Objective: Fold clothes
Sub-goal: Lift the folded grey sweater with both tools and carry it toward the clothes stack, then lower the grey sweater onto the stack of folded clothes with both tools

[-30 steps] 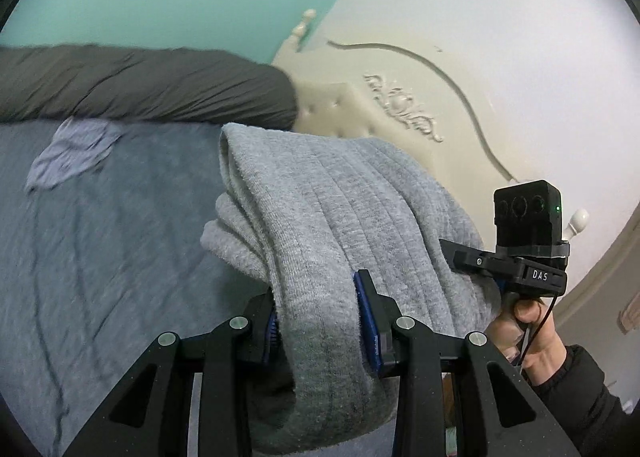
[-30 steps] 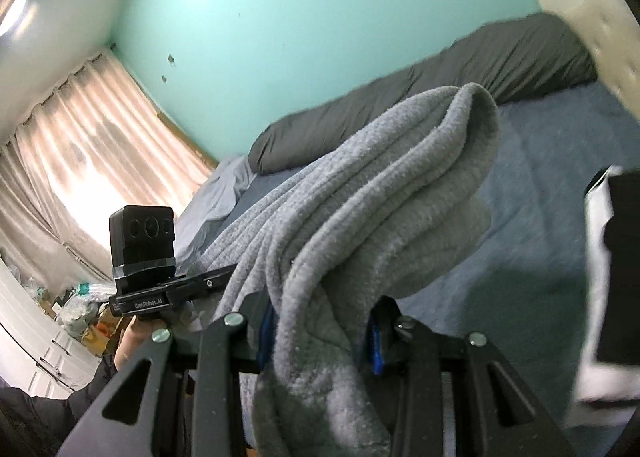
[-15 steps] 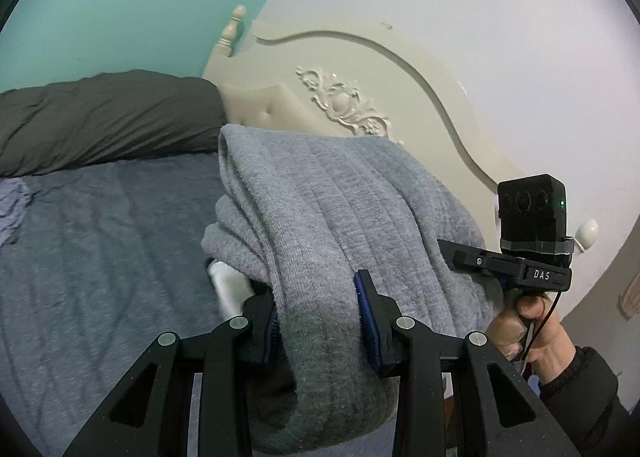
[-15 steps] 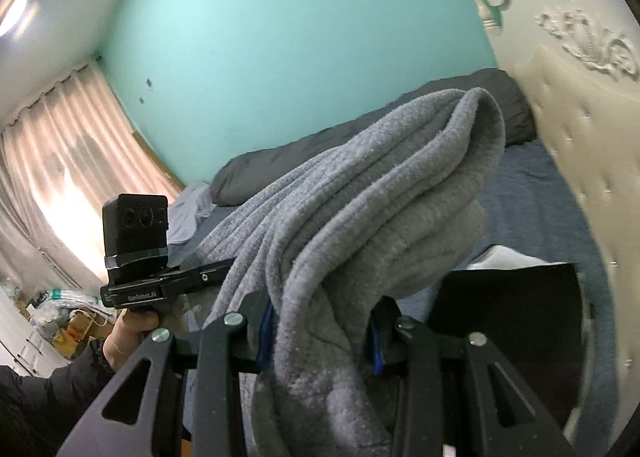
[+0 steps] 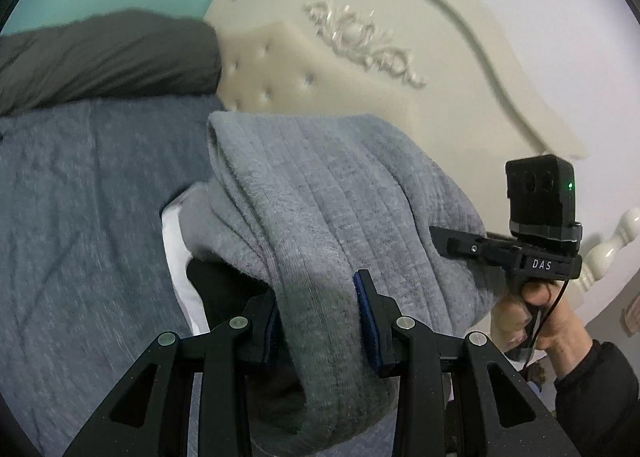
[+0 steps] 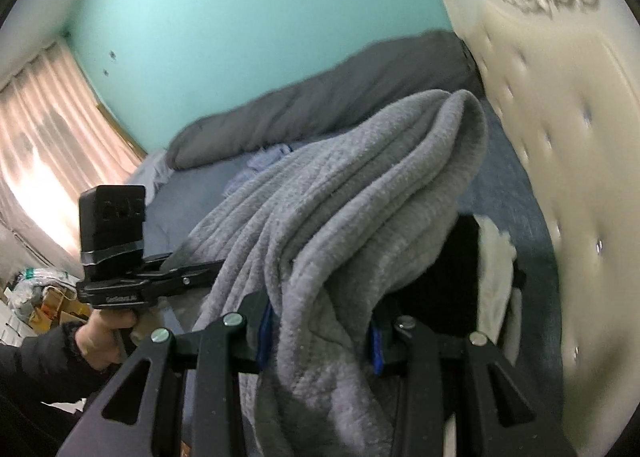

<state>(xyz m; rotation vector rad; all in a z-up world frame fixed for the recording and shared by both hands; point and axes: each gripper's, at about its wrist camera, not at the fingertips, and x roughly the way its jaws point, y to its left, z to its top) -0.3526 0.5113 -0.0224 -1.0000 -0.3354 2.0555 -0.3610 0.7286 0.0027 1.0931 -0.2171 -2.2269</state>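
We carry a folded grey sweater between our two grippers, above the bed near the headboard. The left gripper has its jaws clenched on one thick bundle of knit; the right gripper is clamped on the other. We judge it soft, bulky and limp, so it sags between holds and needs gripping through all layers. A black and white pile lies just below; the headboard crowds one side, open bed the other.

left gripper: black, blue pads | sleeve: black
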